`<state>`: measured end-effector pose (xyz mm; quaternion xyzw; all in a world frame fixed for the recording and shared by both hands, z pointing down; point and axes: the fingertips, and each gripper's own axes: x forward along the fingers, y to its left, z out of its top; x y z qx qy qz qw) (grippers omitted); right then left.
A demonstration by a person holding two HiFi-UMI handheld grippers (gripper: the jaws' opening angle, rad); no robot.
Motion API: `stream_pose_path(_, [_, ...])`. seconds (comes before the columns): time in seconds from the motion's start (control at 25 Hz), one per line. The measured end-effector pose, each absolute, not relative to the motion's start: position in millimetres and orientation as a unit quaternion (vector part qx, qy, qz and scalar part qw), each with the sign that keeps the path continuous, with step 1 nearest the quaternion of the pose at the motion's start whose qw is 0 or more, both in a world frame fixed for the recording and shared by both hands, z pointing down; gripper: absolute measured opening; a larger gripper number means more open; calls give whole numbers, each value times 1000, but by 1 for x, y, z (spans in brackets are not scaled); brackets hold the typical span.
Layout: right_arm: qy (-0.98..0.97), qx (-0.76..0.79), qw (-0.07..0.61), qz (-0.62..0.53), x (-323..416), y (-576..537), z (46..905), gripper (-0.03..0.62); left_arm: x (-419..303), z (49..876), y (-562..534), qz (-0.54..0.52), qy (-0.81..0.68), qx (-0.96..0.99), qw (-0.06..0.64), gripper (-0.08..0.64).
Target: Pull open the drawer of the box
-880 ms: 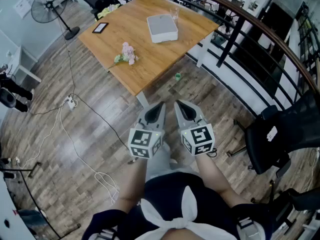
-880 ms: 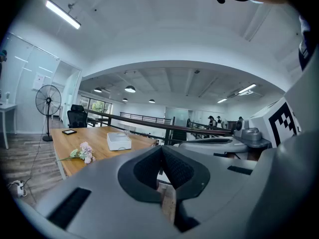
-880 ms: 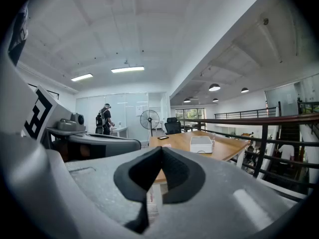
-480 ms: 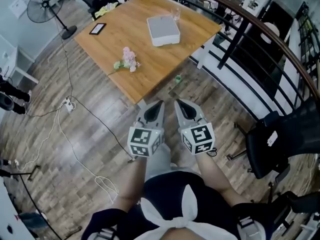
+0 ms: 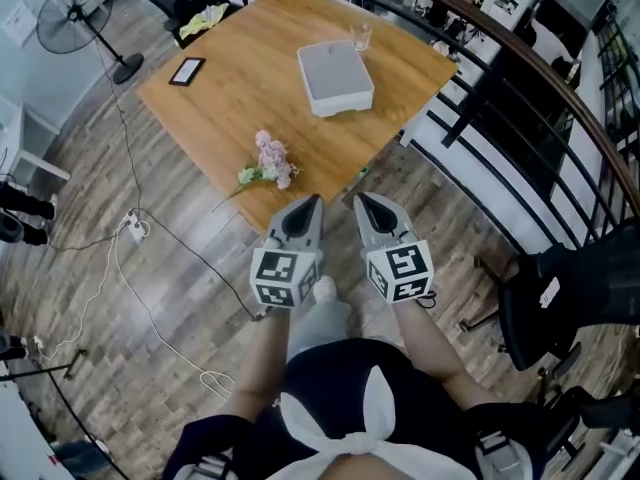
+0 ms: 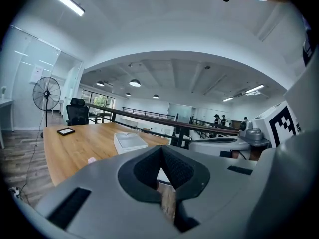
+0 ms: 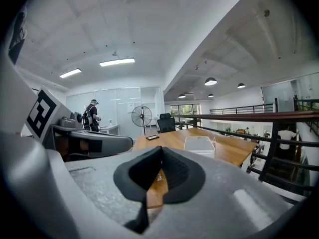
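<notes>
The box point(image 5: 335, 76) sits on the far half of the wooden table point(image 5: 220, 98), straight ahead of both grippers and well apart from them. Its long side runs away from the person, and neither gripper is clearly nearer. It is flat and pale grey, and no drawer handle shows. The left gripper point(image 5: 312, 202) and right gripper point(image 5: 362, 200) both have their jaws pressed together, holding nothing

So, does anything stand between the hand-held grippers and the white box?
Almost nothing: only a small pink flower bunch lies near the wooden table edge, slightly left of the left hand-held gripper's path to the flat white box.
</notes>
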<state>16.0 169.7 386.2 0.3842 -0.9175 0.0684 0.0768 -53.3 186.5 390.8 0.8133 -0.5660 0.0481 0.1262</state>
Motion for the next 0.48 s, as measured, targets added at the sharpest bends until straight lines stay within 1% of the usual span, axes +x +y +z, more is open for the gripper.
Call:
stream_pose_path(0.24, [-907,406,81,73,-6,109,381,2,-77,381,125,49,-550,823,129,17])
stream_pose_path(0.48, [-896,428,91,80,-11,84,391,2,-92,394,97,53,-540,829,138,17])
